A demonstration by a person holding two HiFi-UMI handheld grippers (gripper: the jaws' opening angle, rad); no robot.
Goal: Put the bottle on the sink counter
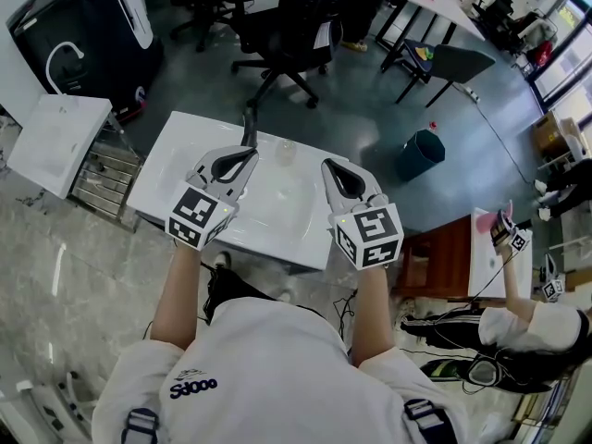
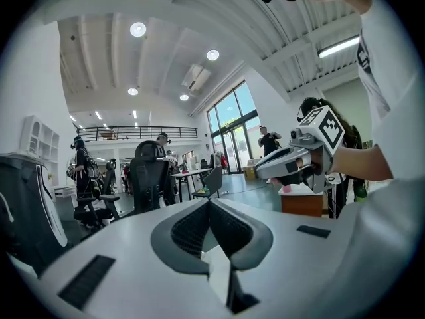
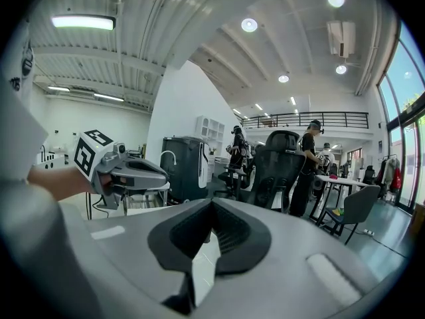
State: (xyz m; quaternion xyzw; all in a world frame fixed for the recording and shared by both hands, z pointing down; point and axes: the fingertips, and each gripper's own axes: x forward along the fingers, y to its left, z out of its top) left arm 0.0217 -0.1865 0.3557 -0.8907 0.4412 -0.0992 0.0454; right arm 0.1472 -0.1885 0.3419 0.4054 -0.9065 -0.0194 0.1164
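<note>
Counter (image 1: 277,202) is smooth, glossy white. Left gripper (image 1: 251,153) and right gripper (image 1: 326,164) are matt grey plastic; floor (image 1: 370,118) is polished grey.

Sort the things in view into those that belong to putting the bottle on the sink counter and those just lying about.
Job: small clear bottle; sink counter; left hand-held gripper; right hand-held gripper.
Lying about: teal bin; office chair; second sink; wooden cabinet.

Open-plan office lab, swivel chairs (image 1: 282,35), desks (image 1: 446,7), mezzanine (image 3: 302,119)
</note>
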